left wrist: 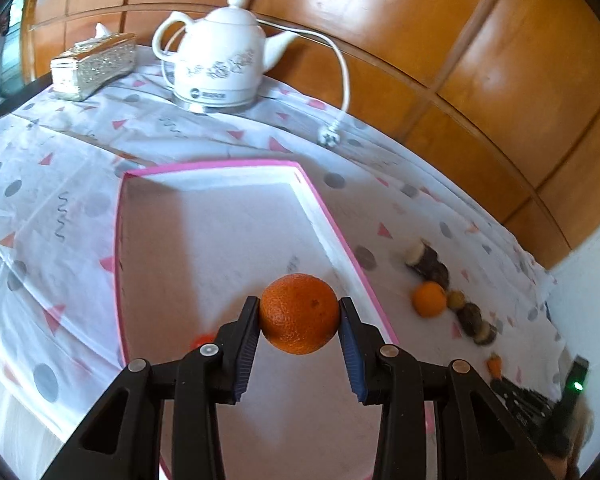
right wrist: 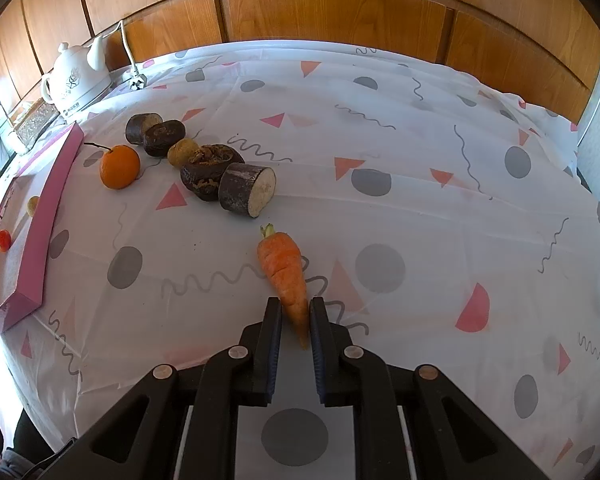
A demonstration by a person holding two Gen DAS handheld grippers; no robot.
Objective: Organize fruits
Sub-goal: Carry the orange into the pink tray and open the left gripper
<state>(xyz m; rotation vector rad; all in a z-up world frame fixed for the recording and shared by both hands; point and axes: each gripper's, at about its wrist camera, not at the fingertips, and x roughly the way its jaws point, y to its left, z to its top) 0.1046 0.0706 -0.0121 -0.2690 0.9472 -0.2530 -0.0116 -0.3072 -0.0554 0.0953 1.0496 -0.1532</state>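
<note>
The pink tray's [left wrist: 320, 216] near end runs under the left claw [left wrist: 299, 314]; a small red fruit [left wrist: 202, 338] shows half-hidden behind one finger.

Orange mandarin [left wrist: 299, 314], pink-rimmed white tray [left wrist: 332, 220], dotted white tablecloth [right wrist: 380, 152]

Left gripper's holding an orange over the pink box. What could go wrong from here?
1. The orange is pinched only at its sides by the left gripper; being round, it could slip or roll across the pink box once released.
2. The right gripper straddles only the carrot's thin tip, so the heavier end may pivot or slide out.
</note>
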